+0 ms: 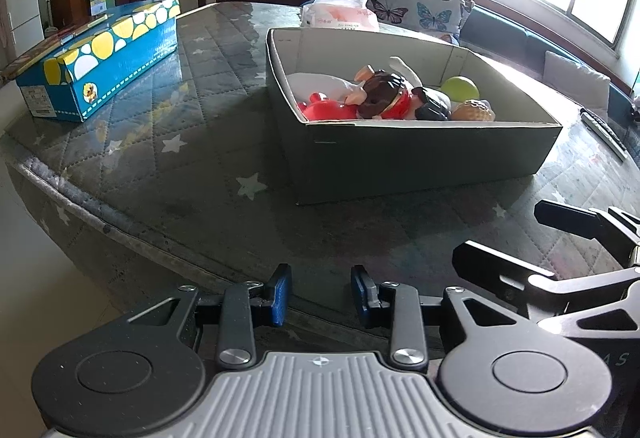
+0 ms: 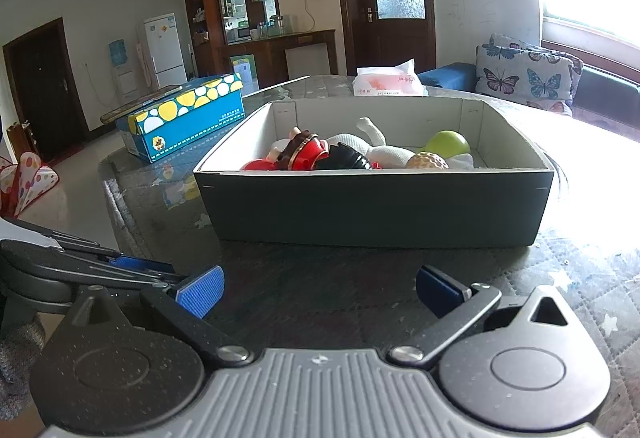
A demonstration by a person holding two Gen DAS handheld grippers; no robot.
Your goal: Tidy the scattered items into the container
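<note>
- The box [image 1: 420, 154], dark on the outside and pale inside, stands on the table [image 1: 192, 174], which wears a quilted cover with star prints; in the left wrist view it sits toward the far right part of the top, one corner turned to the camera
- Inside the box lie a red toy [image 1: 326, 110], a brown and red figure [image 1: 384, 96], a black piece [image 1: 432, 104], a white soft toy [image 1: 320, 82], a green ball [image 1: 462, 88] and a tan dimpled ball [image 1: 474, 110], all bunched along the near wall
- A blue carton [image 1: 104, 58] with yellow and white spots lies along the far left edge of the table, well apart from the box
- A white and pink bag [image 1: 340, 12] sits at the far edge behind the box
- A remote control [image 1: 604, 134] lies near the right edge
- The left gripper [image 1: 320, 296] hangs over the near edge of the table, its blue pads apart with nothing between them
- The right gripper [image 2: 318, 292] faces the long near wall of the box, jaws spread wide and empty, over bare table cover
- In the right wrist view the left gripper shows at the lower left, just beside the right one
- A butterfly cushion [image 2: 528, 78] rests on the sofa beyond the table
</note>
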